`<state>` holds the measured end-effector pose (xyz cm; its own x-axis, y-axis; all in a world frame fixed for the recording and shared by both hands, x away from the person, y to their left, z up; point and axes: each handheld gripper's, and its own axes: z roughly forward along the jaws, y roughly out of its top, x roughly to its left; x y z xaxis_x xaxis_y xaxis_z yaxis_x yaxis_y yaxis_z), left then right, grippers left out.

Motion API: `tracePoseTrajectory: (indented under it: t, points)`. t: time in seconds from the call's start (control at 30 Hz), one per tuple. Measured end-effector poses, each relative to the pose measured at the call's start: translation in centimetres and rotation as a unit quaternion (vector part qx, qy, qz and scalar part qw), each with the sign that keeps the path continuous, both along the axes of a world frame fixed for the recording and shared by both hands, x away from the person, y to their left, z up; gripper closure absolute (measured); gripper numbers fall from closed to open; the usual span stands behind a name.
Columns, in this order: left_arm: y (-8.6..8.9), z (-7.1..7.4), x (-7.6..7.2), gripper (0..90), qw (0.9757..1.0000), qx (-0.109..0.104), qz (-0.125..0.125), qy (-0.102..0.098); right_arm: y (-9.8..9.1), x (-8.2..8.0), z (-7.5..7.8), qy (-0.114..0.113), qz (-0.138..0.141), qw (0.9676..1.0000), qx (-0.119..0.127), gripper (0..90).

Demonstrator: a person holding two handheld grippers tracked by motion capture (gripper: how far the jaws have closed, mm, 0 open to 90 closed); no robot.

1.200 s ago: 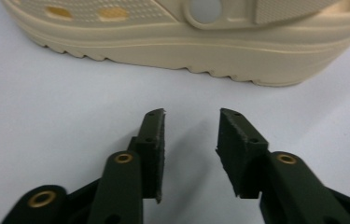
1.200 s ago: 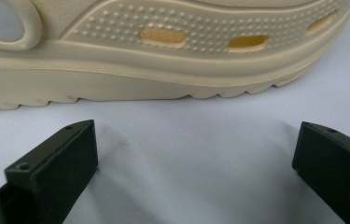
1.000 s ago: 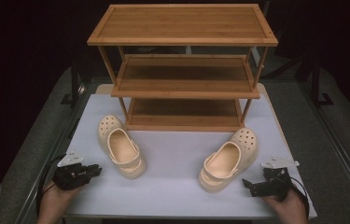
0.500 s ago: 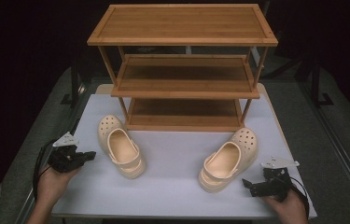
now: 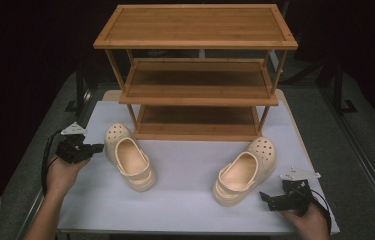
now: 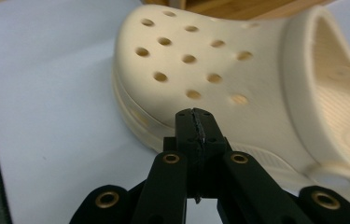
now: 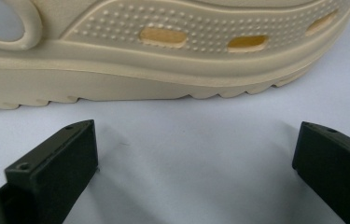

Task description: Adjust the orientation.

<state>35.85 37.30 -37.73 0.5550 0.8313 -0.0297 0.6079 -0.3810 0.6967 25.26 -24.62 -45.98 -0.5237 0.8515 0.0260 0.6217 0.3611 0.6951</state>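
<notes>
1. A white table (image 5: 190, 210) carries a wooden rack (image 5: 197, 75) with 3 shelves at its far side and 2 cream clogs on the near side.
2. The left clog (image 5: 127, 156) lies left of centre, its perforated toe toward the far left and its heel opening toward the near right, just near the rack's left legs.
3. The right clog (image 5: 245, 169) lies right of centre, its toe toward the far right, near the rack's right leg.
4. The left gripper (image 5: 94, 148) sits at the table's left edge, held in the person's left hand (image 5: 62, 172), its tips just beside the left clog's toe.
5. In the left gripper view the jaws are clenched tight together with nothing between them, pointing at the holed toe of the left clog (image 6: 210, 70); whether they touch it I cannot tell.
6. The right gripper (image 5: 267, 200) rests at the near right, just beside the right clog's heel end.
7. In the right gripper view its jaws stand released and wide apart over bare table, with the sidewall and sole of the right clog (image 7: 163, 56) just beyond them, not touching.
</notes>
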Motion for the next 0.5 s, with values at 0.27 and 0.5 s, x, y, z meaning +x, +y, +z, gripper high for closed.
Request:
tracePoseTrajectory:
  t: [0.27, 0.5]
  points:
    - [0.2, 0.4, 3.3, 90.0, 0.9997, 0.01, 0.019, -0.011, 0.0, 0.0, 0.0, 0.0, 0.0, 1.0, 0.0, 0.0]
    - [0.1, 0.6, 6.0, 90.0, 0.9992, 0.021, 0.031, -0.016, 0.0, 0.0, 0.0, 0.0, 0.0, 1.0, 0.001, 0.0]
